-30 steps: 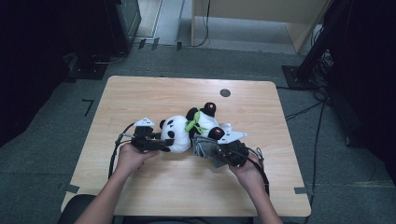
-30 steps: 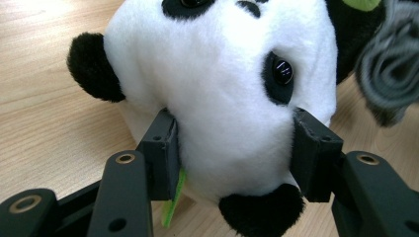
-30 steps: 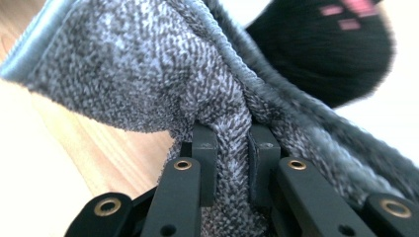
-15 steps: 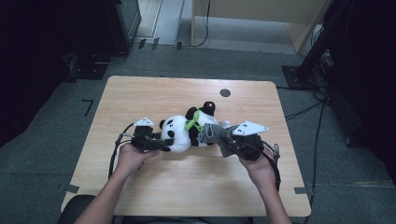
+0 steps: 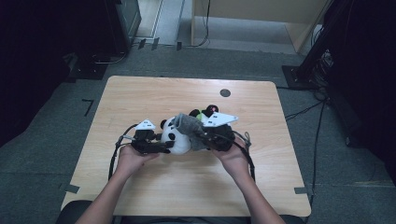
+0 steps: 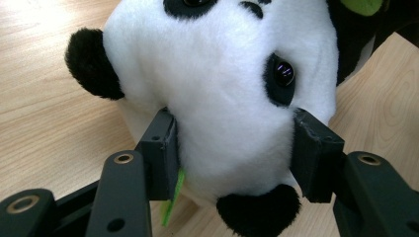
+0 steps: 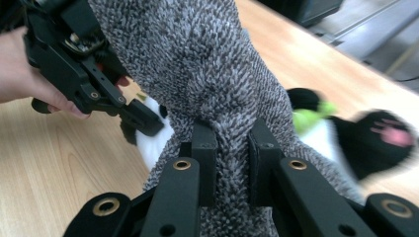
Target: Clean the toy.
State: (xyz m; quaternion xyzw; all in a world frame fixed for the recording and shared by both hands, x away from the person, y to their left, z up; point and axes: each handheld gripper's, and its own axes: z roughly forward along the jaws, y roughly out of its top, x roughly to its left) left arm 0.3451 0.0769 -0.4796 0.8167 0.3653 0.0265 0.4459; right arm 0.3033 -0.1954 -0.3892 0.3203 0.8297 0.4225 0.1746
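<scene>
The job looks like putting a grey sock [image 5: 187,125] over the panda [image 5: 176,137], and it seems about half done. The panda lies on the table [image 5: 140,93], near the middle. The sock is up over the panda's head but not pulled down yet. It still has to go over the head and be let go.

The left gripper [image 5: 156,147] holds the panda. In the left gripper view, its jaws squeeze the white head [image 6: 222,74] from both sides. One pad [image 6: 165,148] is just under the black ear, and the other is right beside the eye. The fur bulges between them.

The right gripper [image 5: 205,137] holds the sock. In the right gripper view, its jaws are almost together, with a thin fold of sock [image 7: 197,74] pinched between them. The rest of the sock spreads up and away from the jaws, over the panda. A black paw [image 7: 383,143] with a pink spot pokes out to one side, touching nothing.
</scene>
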